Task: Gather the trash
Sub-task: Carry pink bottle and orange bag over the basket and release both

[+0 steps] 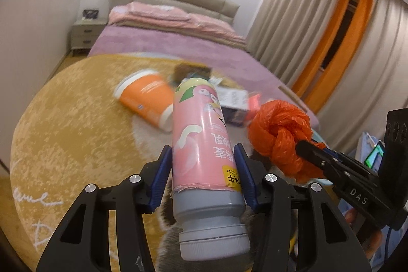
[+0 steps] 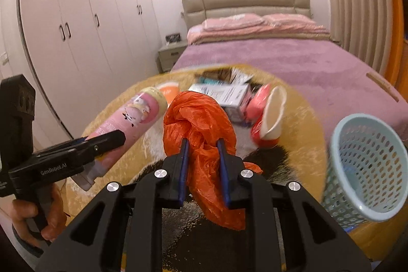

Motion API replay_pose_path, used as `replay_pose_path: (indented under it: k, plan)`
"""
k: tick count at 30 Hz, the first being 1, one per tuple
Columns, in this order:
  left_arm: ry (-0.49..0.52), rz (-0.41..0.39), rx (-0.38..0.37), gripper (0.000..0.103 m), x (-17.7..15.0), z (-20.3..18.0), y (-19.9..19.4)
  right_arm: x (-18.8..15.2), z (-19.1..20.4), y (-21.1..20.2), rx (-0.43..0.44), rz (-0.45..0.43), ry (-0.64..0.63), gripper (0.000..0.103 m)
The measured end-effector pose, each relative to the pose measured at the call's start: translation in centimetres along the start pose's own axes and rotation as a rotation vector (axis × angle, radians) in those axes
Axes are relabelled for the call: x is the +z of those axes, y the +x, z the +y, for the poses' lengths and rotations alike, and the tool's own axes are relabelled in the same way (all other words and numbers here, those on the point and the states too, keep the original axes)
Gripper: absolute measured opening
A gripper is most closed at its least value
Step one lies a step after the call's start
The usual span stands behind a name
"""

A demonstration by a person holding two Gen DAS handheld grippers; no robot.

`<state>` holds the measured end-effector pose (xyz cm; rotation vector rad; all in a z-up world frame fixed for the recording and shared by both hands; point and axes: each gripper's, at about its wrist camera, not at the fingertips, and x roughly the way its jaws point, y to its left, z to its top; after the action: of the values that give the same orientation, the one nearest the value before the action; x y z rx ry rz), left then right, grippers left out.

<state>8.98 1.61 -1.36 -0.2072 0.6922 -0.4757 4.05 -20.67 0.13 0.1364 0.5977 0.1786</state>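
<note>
My left gripper [image 1: 204,152] is shut on a pink bottle [image 1: 201,144] with a grey cap, held in the air above the round yellow rug [image 1: 76,119]. The bottle also shows in the right wrist view [image 2: 127,116]. My right gripper [image 2: 202,142] is shut on a knotted orange plastic bag [image 2: 199,119], also held up; the bag shows in the left wrist view [image 1: 278,129]. A light blue mesh basket [image 2: 367,165] stands on the rug to the right of the right gripper.
On the rug lie an orange cup [image 1: 148,98], white and grey boxes [image 2: 227,93], a tipped red cup [image 2: 267,119] and other litter. A purple bed [image 2: 280,60] lies behind, wardrobes [image 2: 76,29] to the left, curtains [image 1: 318,29] to the right.
</note>
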Motion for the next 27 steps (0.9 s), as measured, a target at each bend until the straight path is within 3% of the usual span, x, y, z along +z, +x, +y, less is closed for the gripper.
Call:
replay_pose_path:
  k: [5, 14, 22, 27]
  plan:
    - [0.046, -0.031, -0.085, 0.048, 1.2, -3.0, 0.0, 1.0, -2.4, -3.3, -0.072, -0.095, 0.037, 0.019]
    - [0.152, -0.04, -0.22, 0.048, 3.6, -10.9, 2.8, 1.2, -10.5, -8.3, -0.245, -0.205, 0.175, 0.019]
    - [0.289, -0.029, -0.319, 0.048, 4.4, -19.5, 5.9, -0.2, -17.8, -9.7, -0.375, -0.219, 0.321, 0.019]
    - [0.287, 0.064, -0.376, 0.048, 3.0, -22.6, 10.7, -2.1, -22.2, -8.4, -0.436, -0.162, 0.436, 0.019]
